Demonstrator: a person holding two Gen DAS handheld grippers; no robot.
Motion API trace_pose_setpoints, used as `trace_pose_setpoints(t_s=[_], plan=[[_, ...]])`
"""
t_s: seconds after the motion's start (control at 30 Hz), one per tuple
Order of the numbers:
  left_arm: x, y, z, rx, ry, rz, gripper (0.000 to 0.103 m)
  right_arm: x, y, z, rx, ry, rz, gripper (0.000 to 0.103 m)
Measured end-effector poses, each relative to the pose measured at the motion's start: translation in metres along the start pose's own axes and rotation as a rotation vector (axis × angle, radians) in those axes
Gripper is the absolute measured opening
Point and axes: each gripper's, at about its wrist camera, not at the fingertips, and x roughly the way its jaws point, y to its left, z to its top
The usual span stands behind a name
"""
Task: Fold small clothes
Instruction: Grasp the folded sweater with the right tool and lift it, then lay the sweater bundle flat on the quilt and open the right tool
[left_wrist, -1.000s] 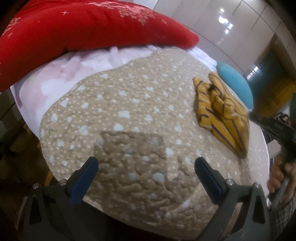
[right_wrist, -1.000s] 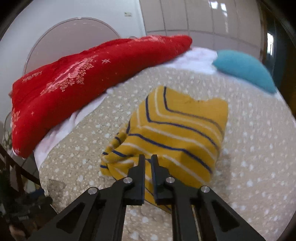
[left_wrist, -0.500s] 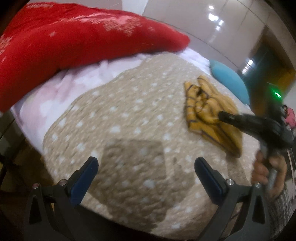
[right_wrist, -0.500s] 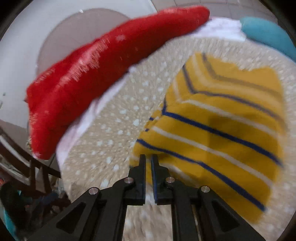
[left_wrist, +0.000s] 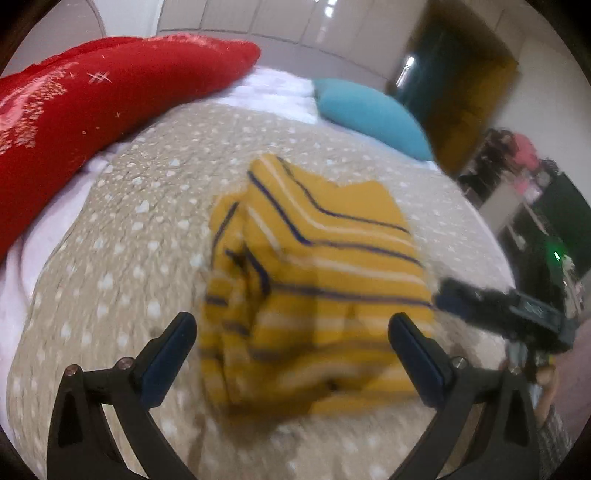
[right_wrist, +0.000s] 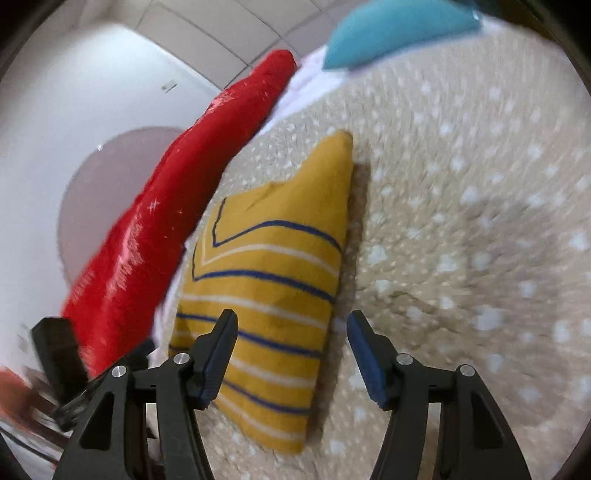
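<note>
A small yellow garment with blue and white stripes (left_wrist: 314, 280) lies folded on the beige dotted bedspread (left_wrist: 122, 236). My left gripper (left_wrist: 291, 350) is open just above its near edge, its jaws spread wide to either side. In the right wrist view the same garment (right_wrist: 273, 266) lies flat, and my right gripper (right_wrist: 291, 350) is open over its right edge, empty. The right gripper's tip also shows in the left wrist view (left_wrist: 498, 306), at the garment's right side.
A long red quilt (left_wrist: 92, 107) lies along the far left of the bed. A teal pillow (left_wrist: 369, 114) sits at the back. White sheet (left_wrist: 22, 266) shows at the bedspread's left edge. Dark furniture (left_wrist: 535, 206) stands to the right.
My right gripper has opened and let go of the garment, which now lies flat. My left gripper has moved right and forward, over the garment's near edge.
</note>
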Motion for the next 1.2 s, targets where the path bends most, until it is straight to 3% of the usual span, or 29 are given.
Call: trace_pose_setpoints(t_s=[0.13,0.17,0.23,0.27,0.33,0.4,0.5,0.63,0.7,0.77,0.83,0.9,1.07,1.13,1.2], plan=[[0.033,0.026,0.010,-0.066,0.043,-0.083,0.103,0.040,-0.012,0.011,0.073,0.052,0.103,0.069],[0.043,0.031,0.010,-0.084,0.071,-0.105,0.103,0.049,-0.013,0.015,0.085,0.056,0.117,0.075],[0.066,0.042,0.006,-0.133,0.143,-0.143,0.103,0.064,-0.013,0.016,0.112,0.045,0.128,0.076],[0.073,0.047,0.002,-0.158,0.160,-0.150,0.103,0.070,-0.011,0.017,0.118,0.036,0.132,0.074],[0.071,0.047,-0.001,-0.198,0.125,-0.164,0.101,0.080,-0.008,0.021,0.127,0.049,0.135,0.050],[0.068,0.039,-0.004,-0.242,0.152,-0.263,0.064,0.076,-0.008,0.024,0.154,0.053,0.170,0.038],[0.053,0.004,-0.005,-0.205,0.150,-0.315,0.058,0.053,0.002,0.028,0.120,0.024,0.186,0.036],[0.047,-0.033,-0.013,-0.166,0.148,-0.398,0.053,-0.008,0.011,0.030,0.029,-0.083,0.164,0.037],[0.057,-0.040,-0.020,-0.159,0.172,-0.344,0.040,-0.029,0.003,0.028,0.004,-0.105,0.117,0.043],[0.076,-0.036,-0.026,-0.186,0.228,-0.264,0.038,-0.030,-0.008,0.024,-0.009,-0.079,-0.003,0.049],[0.081,-0.027,-0.031,-0.255,0.237,-0.288,0.038,-0.027,-0.020,0.014,-0.035,-0.028,-0.138,0.049],[0.075,-0.028,-0.030,-0.254,0.228,-0.265,0.039,-0.039,-0.018,0.007,-0.056,-0.060,-0.139,0.050],[0.037,-0.032,-0.035,-0.193,0.173,-0.160,0.048,-0.085,0.018,-0.001,-0.168,-0.242,-0.204,0.050],[0.011,-0.038,-0.049,-0.169,0.140,-0.096,0.057,-0.084,0.033,-0.003,-0.216,-0.240,-0.205,0.043],[-0.008,-0.037,-0.058,-0.160,0.103,-0.046,0.066,-0.066,0.049,-0.006,-0.272,-0.185,-0.190,0.022]])
